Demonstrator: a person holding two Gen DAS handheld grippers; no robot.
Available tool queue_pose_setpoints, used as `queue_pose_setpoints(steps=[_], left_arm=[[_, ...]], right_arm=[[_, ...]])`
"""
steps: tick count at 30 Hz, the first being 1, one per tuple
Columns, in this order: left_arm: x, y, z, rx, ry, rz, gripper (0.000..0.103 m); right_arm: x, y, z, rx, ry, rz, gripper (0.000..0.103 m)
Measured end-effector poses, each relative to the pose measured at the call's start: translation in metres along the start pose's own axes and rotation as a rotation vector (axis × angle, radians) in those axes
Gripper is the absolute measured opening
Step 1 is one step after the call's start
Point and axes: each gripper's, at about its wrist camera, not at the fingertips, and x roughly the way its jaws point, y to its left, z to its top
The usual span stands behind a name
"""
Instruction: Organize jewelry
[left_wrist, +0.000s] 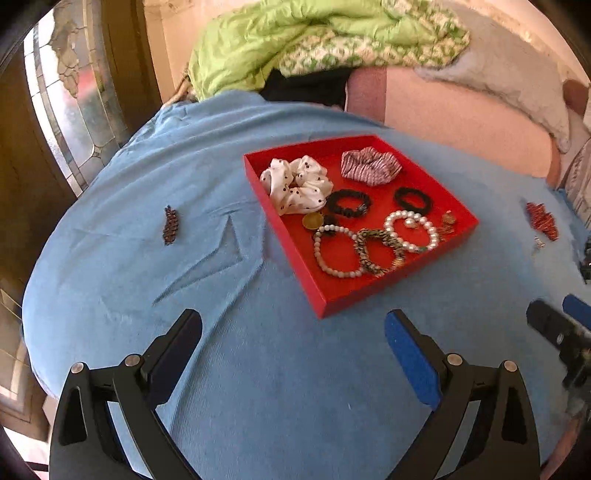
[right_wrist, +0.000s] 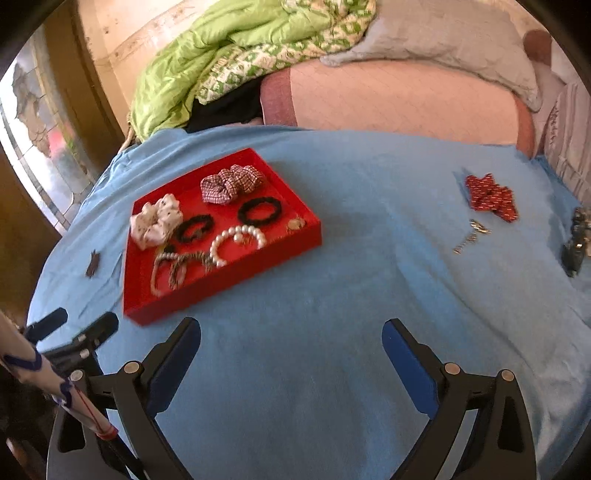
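Blue bedspread (right_wrist: 332, 258): both hand-held grippers (left_wrist: 293, 354) (right_wrist: 291, 362) gape wide, empty; we'd pinch the light, flimsy earrings (right_wrist: 471, 236) mid-stem.

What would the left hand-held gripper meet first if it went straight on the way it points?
Probably bare blue cloth: the open left hand-held gripper aims just short of the red tray; depth is unclear.

No readable text, labels or numbers anywhere; fabric prints and markings too blurred to make out.
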Motion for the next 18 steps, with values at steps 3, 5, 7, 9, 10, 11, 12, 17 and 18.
queue_pose_setpoints(steps=[3,5,7,9,10,11,12,17,18], left_arm=[[-0.023,-0.001,-0.019,0.013,-0.045,0.032,0.099],[-0.035,-0.005,-0.032,0.037,-0.063,0.048,0.099],[-0.049,-0.010,-0.050,0.070,-0.085,0.068,0.099],[-0.060,-0.015,-0.065,0.105,-0.106,0.080,0.099],[-0.068,-0.018,-0.075,0.128,-0.120,0.081,0.099],[-0.073,-0.020,-0.081,0.140,-0.127,0.081,0.099],[-0.079,-0.022,-0.088,0.150,-0.136,0.082,0.099],[-0.109,-0.019,-0.114,0.142,-0.170,0.047,0.099],[-0.114,-0.017,-0.118,0.131,-0.173,0.046,0.099]], right_arm=[[-0.023,0.000,-0.020,-0.030,-0.041,-0.017,0.100],[-0.037,0.000,-0.037,-0.051,-0.046,-0.016,0.100],[-0.049,-0.001,-0.054,-0.063,-0.051,-0.015,0.100],[-0.060,0.000,-0.072,-0.078,-0.056,-0.011,0.100],[-0.064,0.001,-0.078,-0.084,-0.062,-0.013,0.100],[-0.072,0.003,-0.087,-0.092,-0.077,-0.018,0.100],[-0.078,0.004,-0.093,-0.099,-0.088,-0.017,0.100],[-0.119,0.019,-0.120,-0.154,-0.221,-0.050,0.100],[-0.125,0.023,-0.122,-0.170,-0.245,-0.056,0.100]])
